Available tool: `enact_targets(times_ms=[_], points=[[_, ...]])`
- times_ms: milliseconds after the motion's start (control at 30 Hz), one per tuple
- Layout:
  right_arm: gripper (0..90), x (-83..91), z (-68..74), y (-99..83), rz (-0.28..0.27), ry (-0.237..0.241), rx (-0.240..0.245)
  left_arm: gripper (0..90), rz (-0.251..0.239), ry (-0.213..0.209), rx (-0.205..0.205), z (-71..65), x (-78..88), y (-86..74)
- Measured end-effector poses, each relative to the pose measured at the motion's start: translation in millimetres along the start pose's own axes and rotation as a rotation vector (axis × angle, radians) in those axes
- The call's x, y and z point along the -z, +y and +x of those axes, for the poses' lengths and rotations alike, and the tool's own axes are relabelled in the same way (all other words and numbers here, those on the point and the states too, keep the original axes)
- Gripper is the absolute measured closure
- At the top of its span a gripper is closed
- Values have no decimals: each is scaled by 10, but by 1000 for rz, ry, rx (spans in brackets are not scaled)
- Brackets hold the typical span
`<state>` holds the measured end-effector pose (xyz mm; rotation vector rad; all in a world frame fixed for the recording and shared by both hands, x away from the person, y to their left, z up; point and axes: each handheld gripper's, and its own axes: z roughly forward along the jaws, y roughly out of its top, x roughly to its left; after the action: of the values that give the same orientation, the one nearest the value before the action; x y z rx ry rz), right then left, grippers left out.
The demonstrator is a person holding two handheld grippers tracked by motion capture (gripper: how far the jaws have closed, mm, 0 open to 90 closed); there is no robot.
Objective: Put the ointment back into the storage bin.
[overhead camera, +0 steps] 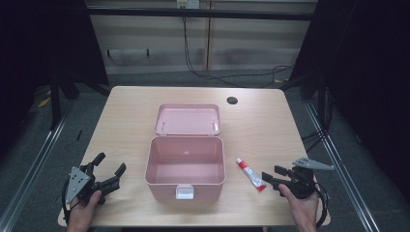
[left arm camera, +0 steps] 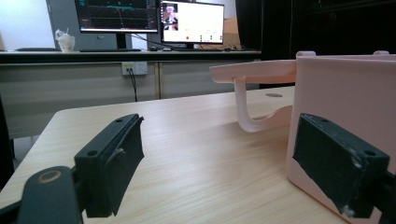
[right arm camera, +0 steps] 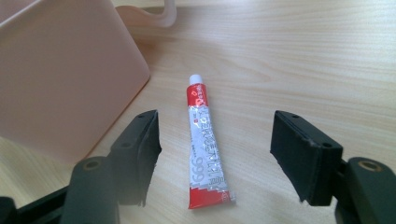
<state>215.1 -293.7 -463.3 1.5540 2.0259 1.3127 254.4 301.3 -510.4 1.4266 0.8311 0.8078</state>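
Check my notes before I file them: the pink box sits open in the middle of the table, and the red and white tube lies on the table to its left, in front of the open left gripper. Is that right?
One slip: the tube lies to the right of the pink box, in front of the open right gripper. The high view shows it, and the right gripper view has the tube lying between that gripper's open jaws. The rest stands.

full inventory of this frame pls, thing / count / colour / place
box: 1, pink, table centre, open, nothing inside
lid: 1, pink, folded back behind the box
latch: 1, white, box front
tube: 1, red and white, white cap, flat on the table right of the box
table: 1, light wood, dark round hole at far right
monitors: 2, lit, on a bench beyond the table
left gripper: 1, black, open, near left
right gripper: 1, black, open, by the tube's end
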Motion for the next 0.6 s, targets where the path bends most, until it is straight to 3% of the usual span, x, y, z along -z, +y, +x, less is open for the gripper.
enact_targets(times_ms=[167, 267, 300, 333, 433, 500, 600], points=[[269, 15, -19, 6, -30, 25, -31, 157, 6, -5, 0, 2, -3, 1], [337, 14, -19, 8, -29, 13, -31, 157, 4, 2, -4, 1, 2, 1], [384, 10, -20, 16, -18, 18, -25, 157, 3, 2, -4, 1, 2, 1], [420, -1, -29, 28, 1, 51, -18, 157, 4, 2, -4, 2, 2, 1], [408, -27, -19, 65, 54, 92, 12, 157, 1, 3, 0, -1, 0, 0], [422, -8, -1, 108, 42, 120, 33, 157, -1, -11, 8, -5, -4, -2], [421, 34, 52, 229, 37, 112, 67, 157, -3, -7, 13, -9, -2, -3]])
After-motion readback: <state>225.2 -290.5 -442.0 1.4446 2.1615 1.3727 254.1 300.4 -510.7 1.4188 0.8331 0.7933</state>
